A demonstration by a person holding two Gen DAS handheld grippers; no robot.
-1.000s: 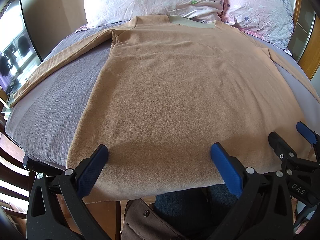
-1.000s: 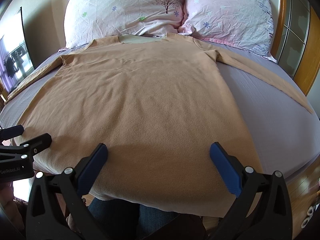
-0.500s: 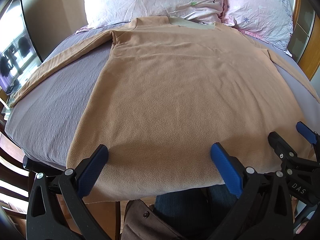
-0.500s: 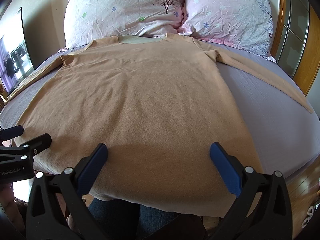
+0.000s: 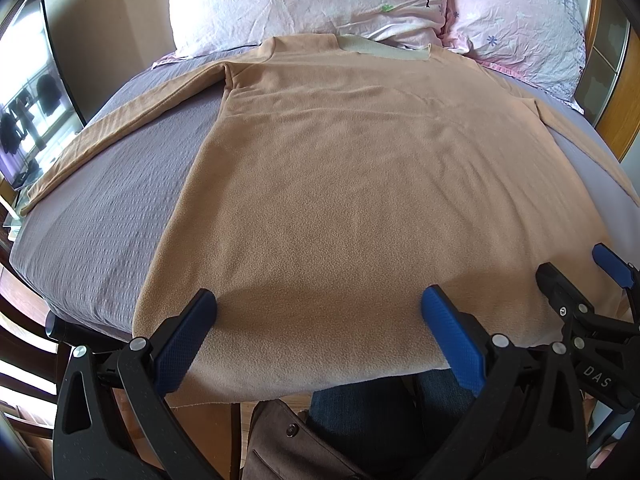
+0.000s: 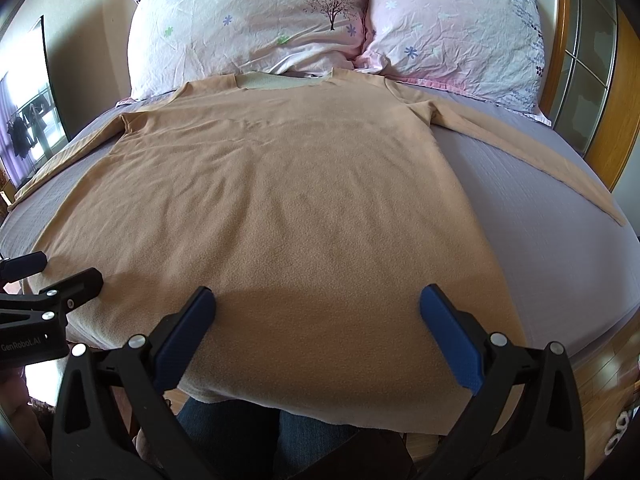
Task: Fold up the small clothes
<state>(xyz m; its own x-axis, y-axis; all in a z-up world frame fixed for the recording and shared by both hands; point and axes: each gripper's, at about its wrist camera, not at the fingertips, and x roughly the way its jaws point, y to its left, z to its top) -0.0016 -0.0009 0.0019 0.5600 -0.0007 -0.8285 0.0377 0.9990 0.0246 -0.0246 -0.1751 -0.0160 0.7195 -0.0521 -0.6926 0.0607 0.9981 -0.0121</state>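
Note:
A tan long-sleeved fleece shirt (image 5: 360, 184) lies flat on the bed, collar toward the pillows, both sleeves spread out to the sides, hem hanging over the near edge. It also shows in the right wrist view (image 6: 280, 208). My left gripper (image 5: 320, 328) is open and empty, hovering over the hem on the shirt's left half. My right gripper (image 6: 316, 328) is open and empty over the hem on the right half. Each gripper appears at the edge of the other's view.
The bed has a grey-purple sheet (image 5: 100, 220). Two floral pillows (image 6: 260, 24) lean against the headboard. A wooden bed frame (image 6: 608, 120) runs along the right. A dark mirror or screen (image 5: 24, 112) stands at the left. A person's jeans (image 5: 380, 412) show below the hem.

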